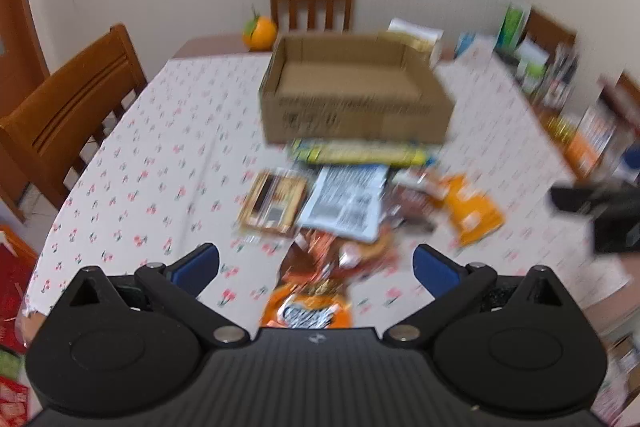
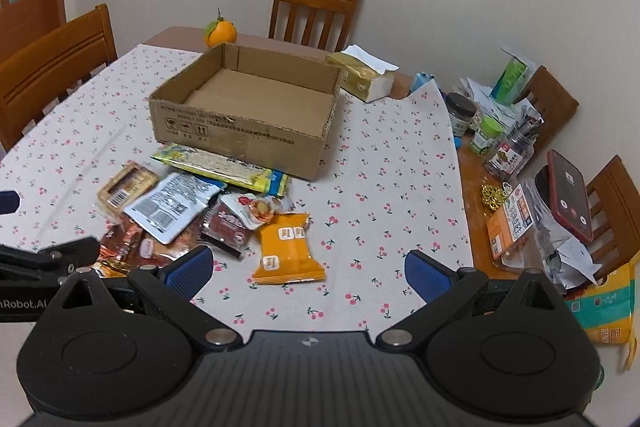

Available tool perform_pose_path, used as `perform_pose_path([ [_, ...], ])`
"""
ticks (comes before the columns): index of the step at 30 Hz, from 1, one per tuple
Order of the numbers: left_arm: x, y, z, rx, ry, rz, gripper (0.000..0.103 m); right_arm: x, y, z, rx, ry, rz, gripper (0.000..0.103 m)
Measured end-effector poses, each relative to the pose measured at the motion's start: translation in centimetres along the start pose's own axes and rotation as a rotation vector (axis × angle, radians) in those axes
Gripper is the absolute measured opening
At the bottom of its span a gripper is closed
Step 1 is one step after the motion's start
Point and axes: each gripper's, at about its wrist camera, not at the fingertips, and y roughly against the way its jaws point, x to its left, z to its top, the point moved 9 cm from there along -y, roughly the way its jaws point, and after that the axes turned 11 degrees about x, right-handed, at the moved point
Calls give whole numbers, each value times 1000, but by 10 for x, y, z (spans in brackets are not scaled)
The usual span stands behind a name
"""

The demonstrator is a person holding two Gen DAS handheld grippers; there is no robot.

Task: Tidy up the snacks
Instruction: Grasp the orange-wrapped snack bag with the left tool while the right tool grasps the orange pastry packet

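An empty cardboard box [image 2: 248,107] [image 1: 352,87] stands on the cherry-print tablecloth [image 2: 380,179]. In front of it lies a heap of snack packets: a yellow-green long pack [image 2: 224,167], a white pouch [image 2: 172,205], a tan wafer pack [image 2: 124,183], dark red packets [image 2: 228,223] and an orange packet [image 2: 288,247] [image 1: 472,207]. My right gripper [image 2: 308,271] hangs open just above the table, right of the orange packet. My left gripper [image 1: 316,267] is open over the near end of the heap, above an orange bag [image 1: 308,311]; its view is blurred.
An orange fruit [image 2: 220,31] and a tissue pack [image 2: 364,75] sit behind the box. Jars, bottles, a phone [image 2: 570,195] and papers crowd the bare wooden strip at right. Wooden chairs [image 2: 316,9] stand at the far side and left.
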Motion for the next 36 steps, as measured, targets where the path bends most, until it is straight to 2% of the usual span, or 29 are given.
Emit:
perform_pose_path([
  [3,1,-23,-14,17,-41,26,102,-2,-9,-3,-6,8,4,103],
  [7,0,-50,-29,60,-88,9,102,-1,-16,-8,-10,6,33,103],
  [14,-1,-77,-25,52,-105,-10,101,4,-28,-12,16,-24,79,103],
  [20,-2,-90,-17,54,-100,-70,98,2,-36,-9,27,-34,76,103],
  [22,-2,-96,-16,66,-105,-73,89,1,-38,-8,27,-48,92,103],
  [27,1,-101,-17,84,-93,-93,84,0,-49,-7,13,-63,148,103],
  [32,3,-98,-18,71,-103,-110,64,0,-60,-10,23,-66,160,103],
  [36,7,-95,-21,77,-93,-121,62,1,-68,-11,38,-64,158,103],
])
